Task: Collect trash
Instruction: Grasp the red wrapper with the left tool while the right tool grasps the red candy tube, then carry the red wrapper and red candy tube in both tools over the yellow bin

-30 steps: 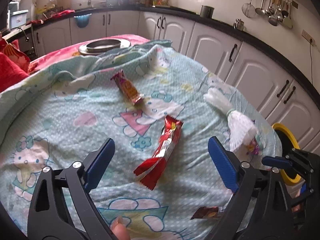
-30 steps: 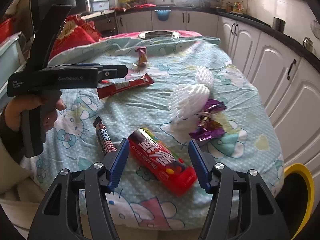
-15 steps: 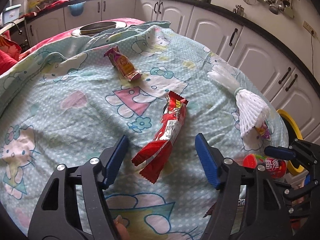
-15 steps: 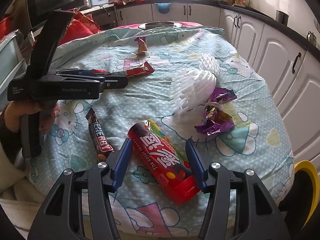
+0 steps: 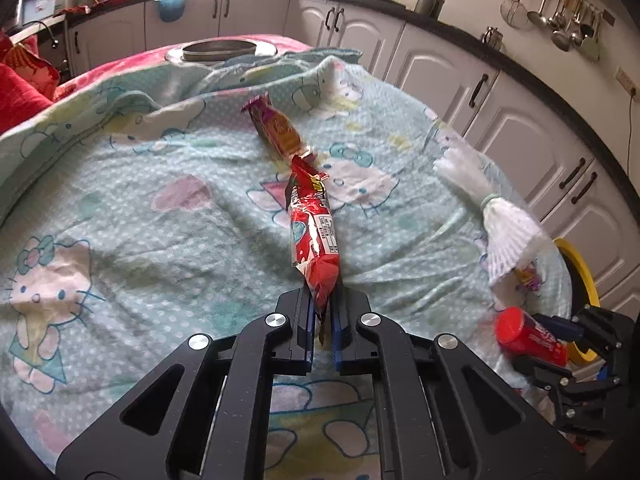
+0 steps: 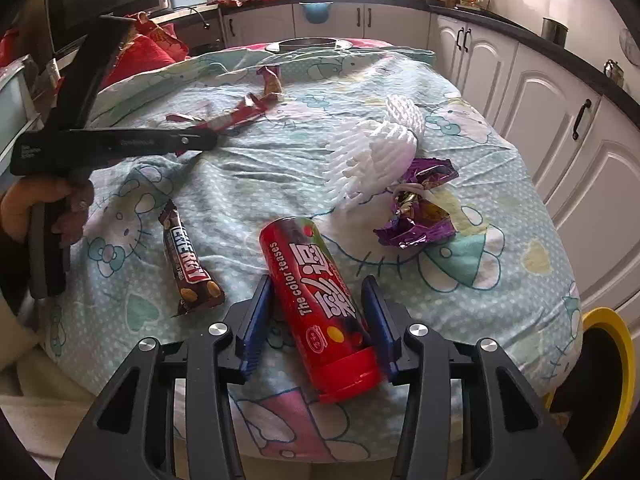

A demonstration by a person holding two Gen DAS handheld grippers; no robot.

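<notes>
My left gripper [image 5: 321, 316] is shut on the near end of a long red snack wrapper [image 5: 314, 226] lying on the Hello Kitty cloth [image 5: 120, 208]. The wrapper also shows in the right wrist view [image 6: 236, 114], at the left gripper's tip [image 6: 208, 140]. My right gripper [image 6: 320, 320] is closed around a red candy tube [image 6: 320, 304]; both blue pads touch its sides. The tube shows in the left wrist view [image 5: 528, 336] too. Loose trash: a brown "Energy" bar [image 6: 190, 266], a crumpled purple wrapper [image 6: 420, 208], a white foam net [image 6: 376, 152] and an orange-brown wrapper [image 5: 276, 128].
A yellow-rimmed bin [image 6: 608, 376] stands at the table's right edge. A metal bowl [image 5: 218, 50] sits at the far end. White cabinets [image 5: 520, 120] line the right side. Red cushions [image 6: 140, 56] lie at the left.
My left gripper went forward and shut on the red wrapper's near end. My right gripper narrowed onto the red tube and now grips it.
</notes>
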